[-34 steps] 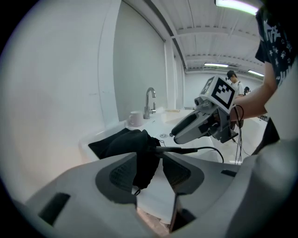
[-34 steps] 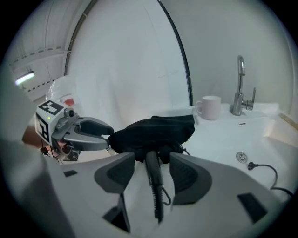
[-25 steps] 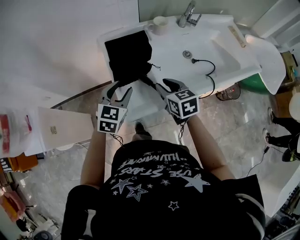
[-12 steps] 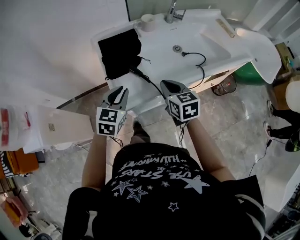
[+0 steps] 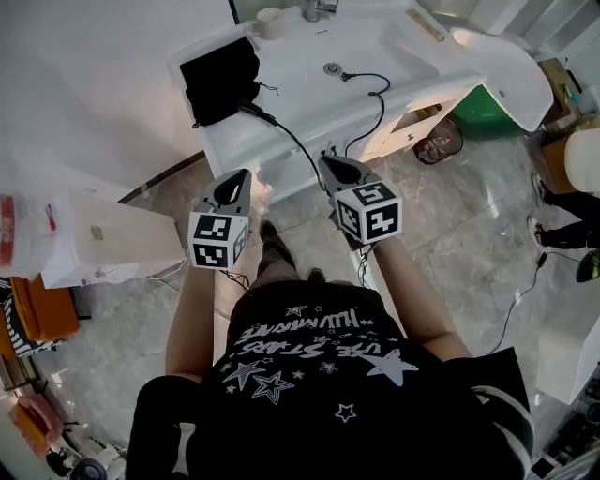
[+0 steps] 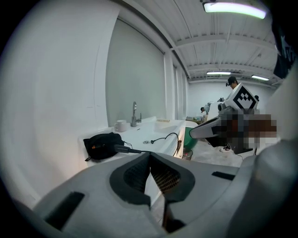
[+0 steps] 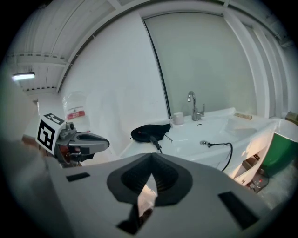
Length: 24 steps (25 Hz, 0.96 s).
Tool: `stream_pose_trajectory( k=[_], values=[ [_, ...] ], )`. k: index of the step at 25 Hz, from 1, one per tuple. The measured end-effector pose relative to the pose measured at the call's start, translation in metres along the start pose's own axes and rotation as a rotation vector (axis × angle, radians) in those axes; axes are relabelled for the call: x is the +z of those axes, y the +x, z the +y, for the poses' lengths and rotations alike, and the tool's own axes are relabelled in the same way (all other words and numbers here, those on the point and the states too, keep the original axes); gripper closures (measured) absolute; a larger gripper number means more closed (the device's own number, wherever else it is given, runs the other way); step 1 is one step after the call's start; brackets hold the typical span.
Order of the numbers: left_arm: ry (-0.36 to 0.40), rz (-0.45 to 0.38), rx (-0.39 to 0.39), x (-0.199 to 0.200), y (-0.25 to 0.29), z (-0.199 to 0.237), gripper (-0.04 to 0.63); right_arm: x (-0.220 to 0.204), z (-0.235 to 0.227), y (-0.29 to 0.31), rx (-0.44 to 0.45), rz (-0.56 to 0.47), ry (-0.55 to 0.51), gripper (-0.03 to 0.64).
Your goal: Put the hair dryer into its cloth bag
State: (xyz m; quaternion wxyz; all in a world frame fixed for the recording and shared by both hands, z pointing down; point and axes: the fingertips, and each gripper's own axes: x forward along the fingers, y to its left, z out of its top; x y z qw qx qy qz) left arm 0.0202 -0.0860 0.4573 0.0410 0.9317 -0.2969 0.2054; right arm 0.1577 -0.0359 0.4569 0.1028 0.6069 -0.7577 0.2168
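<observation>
Grey tiled floor [image 5: 469, 234] all round, and a white table [image 5: 281, 131] with a sink [image 5: 375, 47] moulded into it sits at the top of the head view. The black cloth bag [image 5: 220, 82] lies on the table's left end, and the hair dryer [image 5: 251, 110] looks to be inside it, with just a black end poking out of the bag's mouth. Its cord [image 5: 375, 98] trails from there over the front edge, then loops back up into the sink, where the plug lies by the drain. A white cup [image 5: 269, 21] stands by the faucet [image 5: 314, 9] at the back. Both tools hang over the floor in front of the table, well apart from the bag: left tool [image 5: 238, 180] and right tool [image 5: 330, 165], each pointing toward the table. In the left gripper view the jaws are pressed fully together with nothing between them, and the bag sits beyond them on the table with that black end sticking out toward the sink. The right gripper view is the same deal, jaws tight together and empty, only a sliver of floor showing below the pads. The bag, cup and faucet line up along the table behind them, and a green tub [image 7: 279, 155] sits off to the right.
</observation>
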Motion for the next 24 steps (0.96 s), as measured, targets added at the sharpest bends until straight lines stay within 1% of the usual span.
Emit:
stream_pose_trajectory(
  k=[6, 10, 12, 17, 24],
  values=[
    [-0.006, 0.003, 0.002, -0.013, -0.037, -0.041, 0.584, -0.028, 0.014, -0.037, 0.015, 0.017, -0.015, 0.612],
    [0.022, 0.02, -0.009, -0.022, -0.048, -0.055, 0.584, -0.036, 0.02, -0.05, 0.025, 0.012, -0.014, 0.612],
    [0.035, 0.027, -0.013, -0.024, -0.051, -0.057, 0.584, -0.037, 0.02, -0.054, 0.022, 0.009, -0.011, 0.612],
    [0.036, 0.019, -0.025, -0.022, -0.052, -0.062, 0.584, -0.041, 0.022, -0.059, 0.012, 0.006, 0.007, 0.612],
    [0.025, 0.008, -0.052, -0.028, -0.071, -0.058, 0.584, -0.041, 0.044, -0.06, -0.006, 0.005, 0.009, 0.612]
  ],
)
